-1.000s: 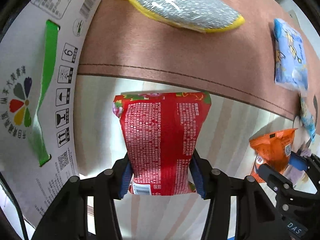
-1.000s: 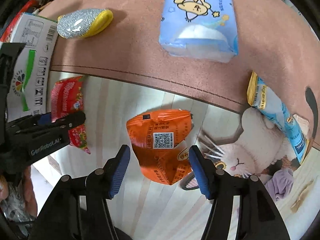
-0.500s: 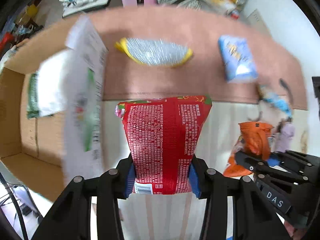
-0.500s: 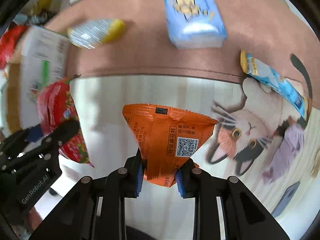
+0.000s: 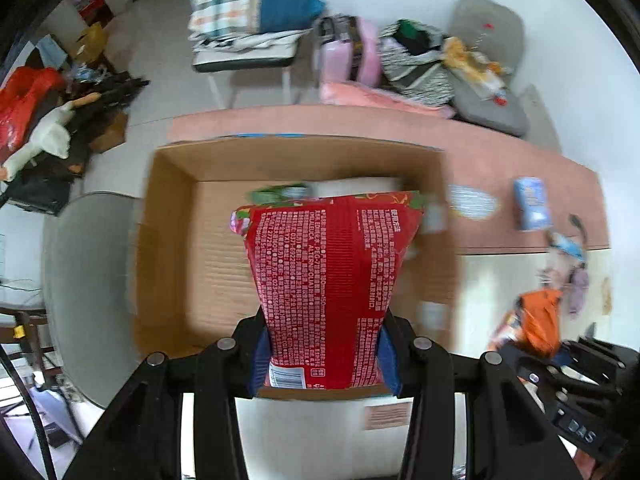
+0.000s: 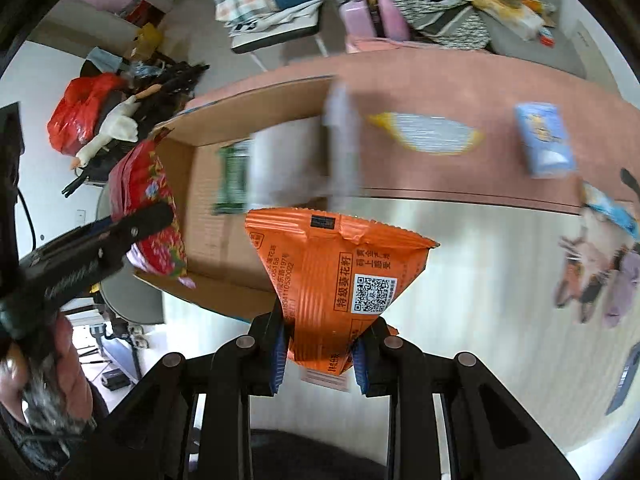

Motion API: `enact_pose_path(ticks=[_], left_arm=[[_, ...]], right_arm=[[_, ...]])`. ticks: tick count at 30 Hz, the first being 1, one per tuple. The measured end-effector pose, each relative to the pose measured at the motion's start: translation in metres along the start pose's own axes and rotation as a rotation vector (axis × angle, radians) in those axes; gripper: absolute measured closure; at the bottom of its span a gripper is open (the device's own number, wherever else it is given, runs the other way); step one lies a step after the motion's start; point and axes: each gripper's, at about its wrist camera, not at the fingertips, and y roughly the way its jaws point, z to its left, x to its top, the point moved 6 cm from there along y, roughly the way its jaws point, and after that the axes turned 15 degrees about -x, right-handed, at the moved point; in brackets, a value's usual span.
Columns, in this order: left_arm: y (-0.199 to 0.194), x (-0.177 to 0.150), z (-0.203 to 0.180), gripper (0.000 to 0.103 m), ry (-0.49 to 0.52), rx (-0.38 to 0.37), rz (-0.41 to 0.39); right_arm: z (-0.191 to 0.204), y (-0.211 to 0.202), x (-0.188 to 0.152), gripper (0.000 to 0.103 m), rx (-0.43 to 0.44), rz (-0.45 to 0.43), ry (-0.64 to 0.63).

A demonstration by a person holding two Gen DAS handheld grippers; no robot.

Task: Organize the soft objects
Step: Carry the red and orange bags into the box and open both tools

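Observation:
My left gripper is shut on a red snack bag and holds it above the open cardboard box. In the right wrist view the red bag hangs over the box's left side. My right gripper is shut on an orange snack bag, lifted off the table just right of the box. The orange bag also shows in the left wrist view. A green packet lies inside the box.
On the pink mat lie a yellow-edged silver sponge, a blue tissue pack and a blue packet. A cat-print mat lies at the right. A chair with folded cloth stands behind the table.
Both grippers have risen and swung left with their bags. The red bag has moved from beside the box flap to over the open box. The orange bag was gripped and lifted.

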Motion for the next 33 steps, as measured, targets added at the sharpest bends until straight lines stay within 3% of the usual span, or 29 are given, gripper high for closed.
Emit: enact_pose_path(ticks=[4, 9, 18, 24, 25, 27, 28, 29, 30, 33], left_arm=[[0.029, 0.019, 0.059, 0.062, -0.037, 0.041, 0.056], [0.07, 0.045, 0.111, 0.062, -0.069, 0.048, 0.141], [0.125, 0.065, 0.127, 0.062, -0.083, -0.011, 0.275], [0.145, 0.067, 0.128, 0.06, -0.087, 0.024, 0.358], [0.146, 0.067, 0.127, 0.057, -0.097, 0.014, 0.361], [0.141, 0.069, 0.124, 0.053, -0.11, -0.023, 0.351], [0.136, 0.07, 0.123, 0.051, -0.111, -0.042, 0.344], [0.133, 0.07, 0.122, 0.049, -0.109, -0.053, 0.338], [0.128, 0.069, 0.12, 0.044, -0.106, -0.06, 0.328], [0.107, 0.068, 0.112, 0.006, -0.074, -0.043, 0.274]], right_arm=[[0.054, 0.033, 0.012, 0.075, -0.022, 0.038, 0.031], [0.08, 0.087, 0.02, 0.075, -0.054, 0.118, 0.062], [0.097, 0.146, 0.015, 0.075, -0.133, 0.227, 0.043], [0.103, 0.175, 0.012, 0.073, -0.18, 0.284, 0.017], [0.104, 0.177, 0.012, 0.07, -0.191, 0.291, 0.015], [0.107, 0.178, 0.013, 0.026, -0.201, 0.285, 0.014], [0.108, 0.176, 0.013, 0.016, -0.206, 0.276, 0.014], [0.109, 0.173, 0.012, 0.009, -0.203, 0.267, 0.013], [0.11, 0.169, 0.014, 0.009, -0.199, 0.266, 0.015], [0.111, 0.158, 0.012, 0.0, -0.198, 0.257, 0.016]])
